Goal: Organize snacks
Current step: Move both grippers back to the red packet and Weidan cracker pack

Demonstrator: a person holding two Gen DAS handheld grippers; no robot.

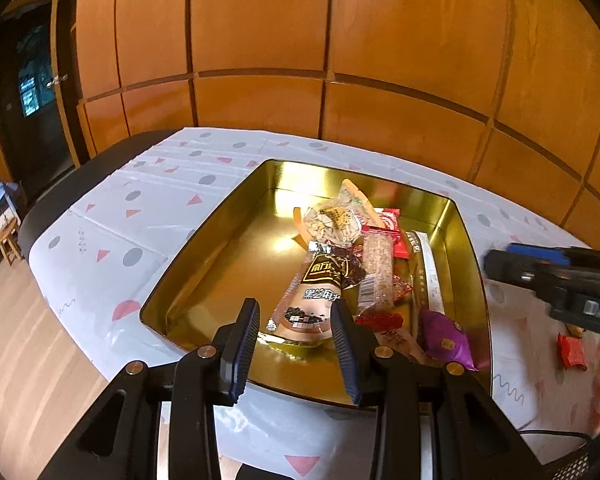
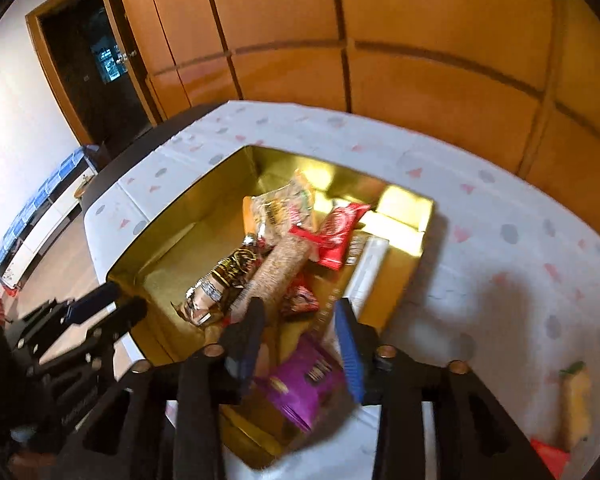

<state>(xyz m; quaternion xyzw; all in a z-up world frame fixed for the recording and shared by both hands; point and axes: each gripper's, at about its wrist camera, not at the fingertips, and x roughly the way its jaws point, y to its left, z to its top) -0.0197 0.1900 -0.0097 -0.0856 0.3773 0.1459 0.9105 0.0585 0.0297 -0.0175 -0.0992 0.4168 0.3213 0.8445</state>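
While most snacks fill the gold tin (image 1: pixel 204 248), you're unfinished.
Both grippers, left (image 1: pixel 296 336) and right (image 2: pixel 302 334), spread, empty; red candy (image 1: pixel 572 350) waits at three o'clock.

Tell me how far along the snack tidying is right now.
Mostly done: the gold tin already holds a pile of packets, including a purple packet near its front edge. In hand: nothing; the left gripper and right gripper both hover open over the tin. Left: a red packet and a long orange snack lie on the tablecloth outside the tin.
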